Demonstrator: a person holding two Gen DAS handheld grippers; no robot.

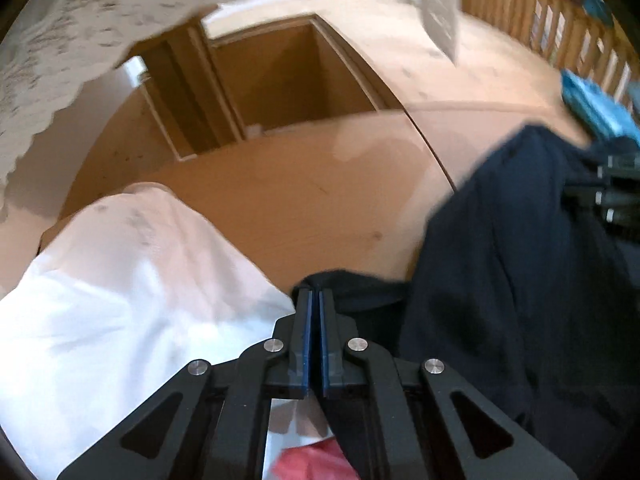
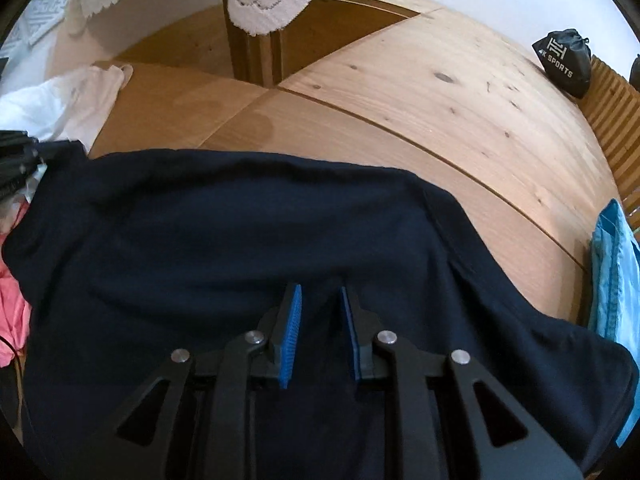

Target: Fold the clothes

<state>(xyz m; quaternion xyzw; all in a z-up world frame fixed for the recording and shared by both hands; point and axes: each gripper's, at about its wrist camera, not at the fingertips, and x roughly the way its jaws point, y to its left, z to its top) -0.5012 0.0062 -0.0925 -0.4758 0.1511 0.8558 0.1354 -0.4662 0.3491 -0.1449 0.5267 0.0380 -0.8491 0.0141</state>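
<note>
Left wrist view: left hand-held gripper [image 1: 315,296] pinched together on an edge of the navy garment [image 1: 520,260], beside a white garment [image 1: 120,300] on the desk [image 1: 300,200].

Right wrist view: right hand-held gripper [image 2: 320,300] parted above the navy garment [image 2: 240,240], which lies spread and unfolded. Folding looks barely begun.

The dark navy garment [image 2: 248,232] lay spread almost flat on the wooden table [image 2: 440,92], its far edge a soft rounded fold, with a white garment [image 2: 76,100] crumpled on the table just beyond its left corner.
</note>
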